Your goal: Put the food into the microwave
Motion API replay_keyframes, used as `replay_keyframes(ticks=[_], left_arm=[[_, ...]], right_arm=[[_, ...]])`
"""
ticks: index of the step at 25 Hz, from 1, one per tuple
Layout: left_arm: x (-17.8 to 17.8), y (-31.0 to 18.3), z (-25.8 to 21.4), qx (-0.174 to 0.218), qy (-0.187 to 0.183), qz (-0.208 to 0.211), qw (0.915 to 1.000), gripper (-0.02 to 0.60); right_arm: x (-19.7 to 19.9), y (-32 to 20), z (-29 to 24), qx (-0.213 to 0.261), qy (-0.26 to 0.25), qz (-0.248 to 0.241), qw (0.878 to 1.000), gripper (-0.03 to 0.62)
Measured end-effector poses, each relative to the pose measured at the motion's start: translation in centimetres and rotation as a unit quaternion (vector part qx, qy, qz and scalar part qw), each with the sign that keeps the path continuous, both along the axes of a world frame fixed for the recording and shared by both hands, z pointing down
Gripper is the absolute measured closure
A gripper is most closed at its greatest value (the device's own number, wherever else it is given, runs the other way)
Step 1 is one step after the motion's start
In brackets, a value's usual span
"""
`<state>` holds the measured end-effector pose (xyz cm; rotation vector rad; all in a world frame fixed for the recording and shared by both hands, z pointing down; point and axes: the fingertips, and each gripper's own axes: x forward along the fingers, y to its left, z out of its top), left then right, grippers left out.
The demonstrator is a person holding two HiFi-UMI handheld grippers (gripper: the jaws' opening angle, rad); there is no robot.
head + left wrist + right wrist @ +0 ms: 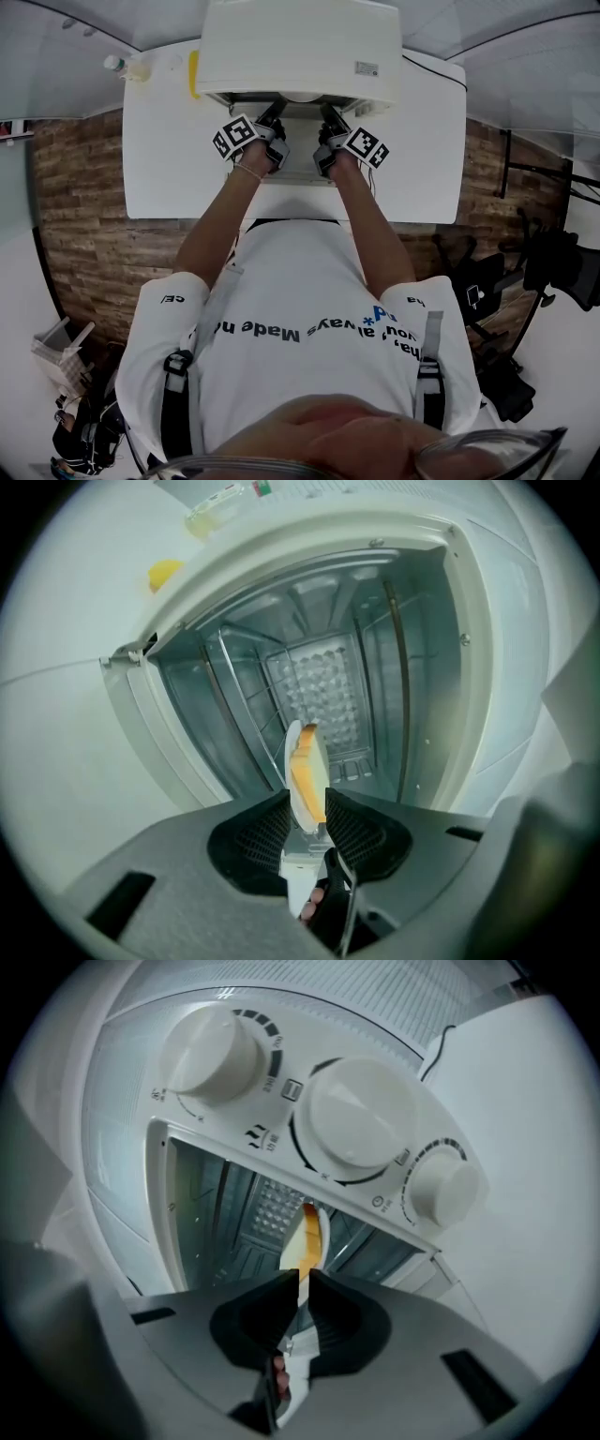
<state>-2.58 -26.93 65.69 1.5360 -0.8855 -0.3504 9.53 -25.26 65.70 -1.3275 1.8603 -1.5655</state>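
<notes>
The white microwave (300, 47) stands at the back of the white table (178, 173), its door open onto a metal cavity (328, 677). A white plate (296, 785) carrying orange-yellow food (308, 772) is seen edge-on at the cavity's mouth. My left gripper (307, 810) is shut on the plate's near rim. On the other side, my right gripper (305, 1283) is shut on the plate (296, 1246), with the food (311, 1230) just beyond its jaws. In the head view both grippers, left (269, 137) and right (328, 141), sit close together right under the microwave's front; the plate is hidden there.
Three white knobs (361, 1119) line the control panel beside the opening. A small bottle (117, 66) and a yellow object (193, 75) lie on the table left of the microwave. Wire rack rails (225, 696) line the cavity walls. Wood floor surrounds the table.
</notes>
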Motion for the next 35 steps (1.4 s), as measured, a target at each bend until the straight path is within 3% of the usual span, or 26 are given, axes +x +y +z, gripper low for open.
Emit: replay_keyframes(ticks=[8,11,14,20,26,29,35], left_arm=[[-1.1,1.8,-3.6,0.082,-0.066,0.041,0.9936,0.523],[-1.1,2.5,-5.6,0.125,-0.1,0.065,0.985,0.538],[-1.1,3.2,-7.9,0.172,-0.136,0.084,0.9721,0.549],[-0.8,4.9,-12.8,0.271,-0.206,0.116,0.933,0.56],[-0.1,6.9,-17.5,0.367,-0.284,0.139,0.8747,0.561],[0.3,8.2,-19.7,0.4,-0.305,0.141,0.8527,0.561],[0.4,10.4,-23.6,0.442,-0.321,0.125,0.8285,0.561]], right_arm=[[0.4,1.3,-3.2,0.06,0.095,-0.052,0.992,0.574],[0.3,2.1,-4.9,0.098,0.151,-0.082,0.98,0.574],[-0.2,2.9,-7.3,0.141,0.213,-0.113,0.96,0.574],[-1.0,4.9,-12.4,0.224,0.333,-0.159,0.902,0.574],[-1.3,7.0,-16.7,0.276,0.398,-0.178,0.857,0.575],[-1.5,8.2,-19.0,0.295,0.414,-0.181,0.842,0.574],[-2.0,10.2,-23.3,0.321,0.417,-0.176,0.832,0.574]])
